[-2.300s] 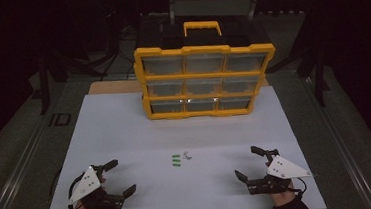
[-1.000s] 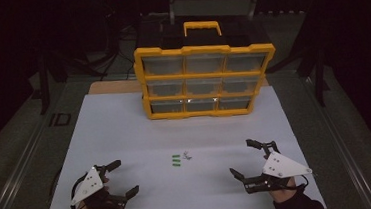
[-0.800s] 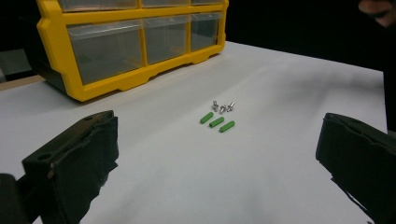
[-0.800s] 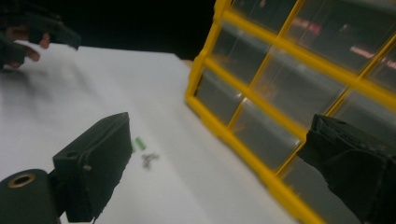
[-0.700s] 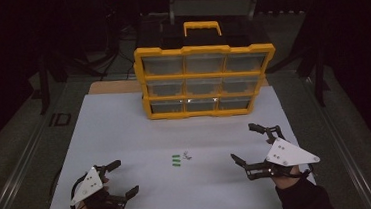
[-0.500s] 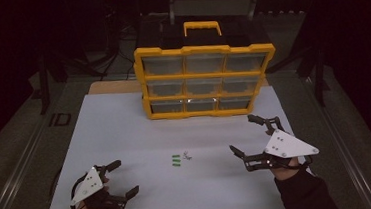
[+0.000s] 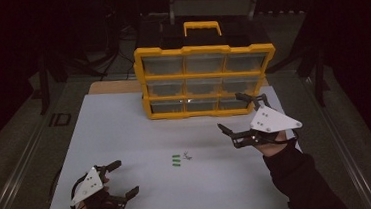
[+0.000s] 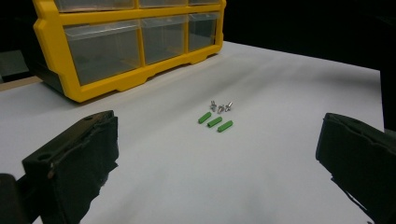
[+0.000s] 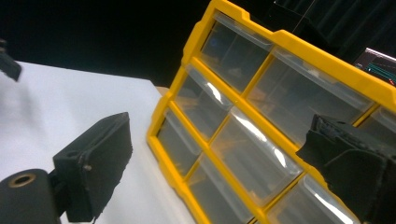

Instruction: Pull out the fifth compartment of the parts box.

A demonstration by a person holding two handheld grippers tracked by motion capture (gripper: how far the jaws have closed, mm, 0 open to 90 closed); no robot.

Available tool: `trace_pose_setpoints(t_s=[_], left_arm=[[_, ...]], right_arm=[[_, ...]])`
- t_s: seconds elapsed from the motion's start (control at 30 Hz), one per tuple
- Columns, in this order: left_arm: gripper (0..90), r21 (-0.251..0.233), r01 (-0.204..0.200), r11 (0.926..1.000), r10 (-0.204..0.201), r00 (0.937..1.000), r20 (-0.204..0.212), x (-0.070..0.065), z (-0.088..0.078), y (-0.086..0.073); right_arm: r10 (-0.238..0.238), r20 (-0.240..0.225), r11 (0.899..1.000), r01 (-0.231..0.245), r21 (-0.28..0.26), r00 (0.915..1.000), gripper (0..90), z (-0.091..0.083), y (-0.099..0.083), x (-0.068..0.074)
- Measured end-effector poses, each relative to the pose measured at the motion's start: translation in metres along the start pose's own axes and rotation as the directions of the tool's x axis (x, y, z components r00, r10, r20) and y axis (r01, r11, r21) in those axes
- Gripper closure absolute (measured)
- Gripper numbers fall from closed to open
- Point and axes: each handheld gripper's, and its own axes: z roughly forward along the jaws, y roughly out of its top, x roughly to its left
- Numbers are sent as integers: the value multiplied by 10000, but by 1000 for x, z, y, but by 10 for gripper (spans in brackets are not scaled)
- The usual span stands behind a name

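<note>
A yellow drawer organizer (image 7: 206,80) with clear drawers and a handle stands at the back of the white mat (image 7: 120,129). Three small green pieces (image 7: 176,160) lie mid-mat with a few tiny silver screws (image 7: 187,156) beside them. My left gripper (image 7: 121,178) rests open at the front left, with nothing between its jaws. In the left gripper view it (image 8: 217,140) faces the green pieces (image 8: 215,122), the screws (image 8: 221,107) and the organizer (image 8: 126,42). My right gripper (image 7: 234,113) is held open, raised near the organizer's lower right corner. The right gripper view (image 9: 219,140) looks closely at the organizer's drawers (image 9: 261,126).
The mat lies on a grey table with raised side rails (image 7: 22,162). A wooden board edge (image 7: 114,86) shows behind the mat at the left. Dark stands and equipment surround the table in the unlit background.
My right gripper has lifted off the front right of the mat and moved forward to the organizer's lower right drawers. The left gripper has stayed in place.
</note>
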Motion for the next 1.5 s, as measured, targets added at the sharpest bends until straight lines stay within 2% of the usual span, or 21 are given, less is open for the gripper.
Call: trace_pose_setpoints(t_s=[0.37,0.47,0.73,0.9,0.93,1.07,1.13,1.27,1.33,1.43,1.5], left_arm=[[0,9,-41,10000,41,10000,27,0,0,0],[0,-10,-7,10000,8,10000,39,0,0,0],[0,-27,3,10000,-3,10000,82,1,0,-1],[0,-28,31,10000,-31,10000,95,1,0,-1],[0,-16,31,10000,-30,10000,86,1,0,-1],[0,-5,18,10000,-18,10000,77,1,0,-1],[0,-15,17,10000,-17,10000,90,1,0,-1],[0,-11,26,10000,-26,9999,127,1,0,-2],[0,-9,22,10000,-22,9999,140,1,0,-2],[0,-3,6,10000,-6,9999,141,1,0,-2],[0,0,27,10000,-27,9999,136,1,0,-2]], right_arm=[[-595,-378,9974,609,377,9975,73,42,4,-21],[-555,-587,9975,579,406,9967,73,54,6,-27],[-976,-808,9939,1013,430,9919,75,80,7,-32],[-1456,-791,9869,1504,589,9862,85,92,7,-33],[-1495,-859,9859,1551,622,9850,111,95,6,-34],[-1835,-903,9785,1907,792,9789,117,103,6,-34],[-2100,-997,9716,2189,894,9726,134,106,5,-33],[-2577,-1244,9582,2700,942,9582,254,112,1,-30],[-2824,-1199,9516,2938,903,9518,294,115,-1,-30],[-3049,-1307,9453,3165,791,9434,355,120,-3,-31],[-3406,-1313,9321,3526,825,9310,398,124,-5,-32]])
